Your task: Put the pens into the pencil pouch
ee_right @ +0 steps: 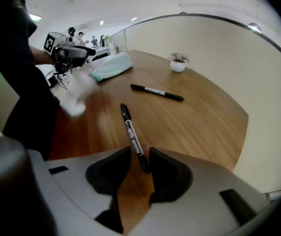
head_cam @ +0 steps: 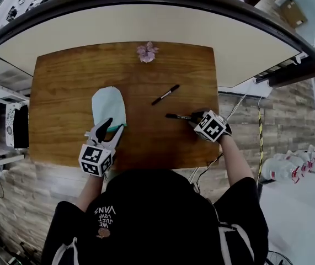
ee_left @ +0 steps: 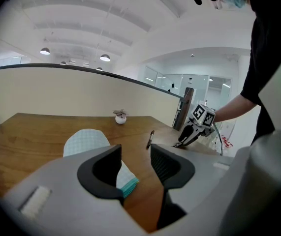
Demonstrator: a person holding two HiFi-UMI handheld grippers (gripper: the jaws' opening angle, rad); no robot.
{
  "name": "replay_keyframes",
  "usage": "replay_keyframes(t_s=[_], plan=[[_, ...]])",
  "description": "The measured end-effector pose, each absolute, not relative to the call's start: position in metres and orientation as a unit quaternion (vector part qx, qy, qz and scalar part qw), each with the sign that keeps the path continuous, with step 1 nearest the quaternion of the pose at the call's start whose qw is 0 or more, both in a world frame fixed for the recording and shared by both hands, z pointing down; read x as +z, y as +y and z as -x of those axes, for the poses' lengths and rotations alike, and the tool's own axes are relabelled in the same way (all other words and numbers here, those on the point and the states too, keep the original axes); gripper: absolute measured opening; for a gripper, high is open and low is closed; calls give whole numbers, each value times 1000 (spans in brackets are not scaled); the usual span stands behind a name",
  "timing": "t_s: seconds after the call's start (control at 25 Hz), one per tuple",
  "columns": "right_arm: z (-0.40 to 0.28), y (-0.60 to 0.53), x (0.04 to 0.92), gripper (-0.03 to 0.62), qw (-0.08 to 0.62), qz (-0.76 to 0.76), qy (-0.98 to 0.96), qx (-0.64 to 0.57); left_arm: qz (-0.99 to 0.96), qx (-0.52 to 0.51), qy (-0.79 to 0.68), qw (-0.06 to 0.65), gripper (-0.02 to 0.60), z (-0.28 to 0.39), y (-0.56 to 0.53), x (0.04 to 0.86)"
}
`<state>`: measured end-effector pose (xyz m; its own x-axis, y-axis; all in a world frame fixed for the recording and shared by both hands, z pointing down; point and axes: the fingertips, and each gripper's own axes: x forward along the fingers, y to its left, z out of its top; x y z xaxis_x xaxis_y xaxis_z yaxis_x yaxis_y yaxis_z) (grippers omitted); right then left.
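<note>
Our left gripper (head_cam: 115,124) gapes wide at the pouch's (head_cam: 108,104) near end. Right gripper (head_cam: 193,116), half-open, straddles a pen's (head_cam: 178,116) right end, not pinching it.

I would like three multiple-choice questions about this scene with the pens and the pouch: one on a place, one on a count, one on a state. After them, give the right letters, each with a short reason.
1. Where does the pencil pouch lie?
A. just beyond the left gripper
B. at the far edge of the table
C. hanging over the table's right side

2. How many pens lie on the table?
A. one
B. two
C. four

3. How do the jaws of the right gripper stand?
A. apart, with a pen's end between them
B. closed together on nothing
C. clamped on the pouch

Answers:
1 A: the head view shows the pouch's near end at the left gripper's jaws.
2 B: the far pen lies mid-table and the near pen lies at the right gripper.
3 A: the right gripper view shows a gap with the pen's end in it.
</note>
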<state>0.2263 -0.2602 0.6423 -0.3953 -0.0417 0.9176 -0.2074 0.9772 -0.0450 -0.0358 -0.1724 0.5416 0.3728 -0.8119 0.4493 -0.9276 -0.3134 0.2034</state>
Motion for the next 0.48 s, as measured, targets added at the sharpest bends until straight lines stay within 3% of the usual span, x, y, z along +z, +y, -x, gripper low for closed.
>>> replay_keyframes(t_s=[0.2, 0.36, 0.48], plan=[[-227, -253, 645, 106, 551, -68, -828, 74, -801, 144, -538, 219, 170, 42, -170, 550], [-225, -251, 646, 48, 547, -85, -832, 48, -804, 146, -531, 226, 170, 42, -169, 551], [-226, -248, 645, 46, 556, -122, -821, 49, -809, 154, -520, 227, 170, 46, -166, 557]])
